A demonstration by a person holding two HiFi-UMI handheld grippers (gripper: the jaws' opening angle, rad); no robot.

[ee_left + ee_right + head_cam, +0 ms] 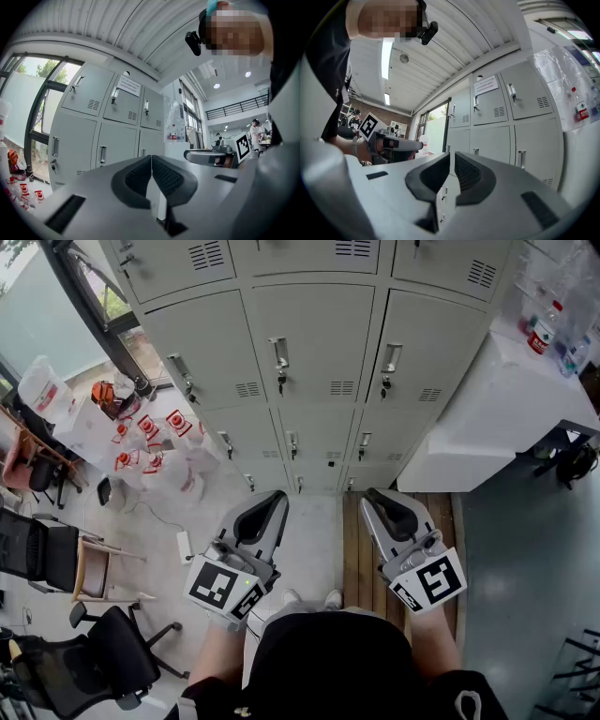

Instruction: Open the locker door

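Grey lockers (178,263) fill the wall ahead of me, every visible door closed. Middle locker door (319,348) stands well beyond both tools, between them and untouched. Left gripper (279,495) and right gripper (371,493): jaws pressed together, nothing held.

grey lockers (314,352), left tongs (276,500), right tongs (376,497)

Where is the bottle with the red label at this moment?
In the head view, the bottle stands at the upper right, on the white cabinet that adjoins the right end of the lockers.
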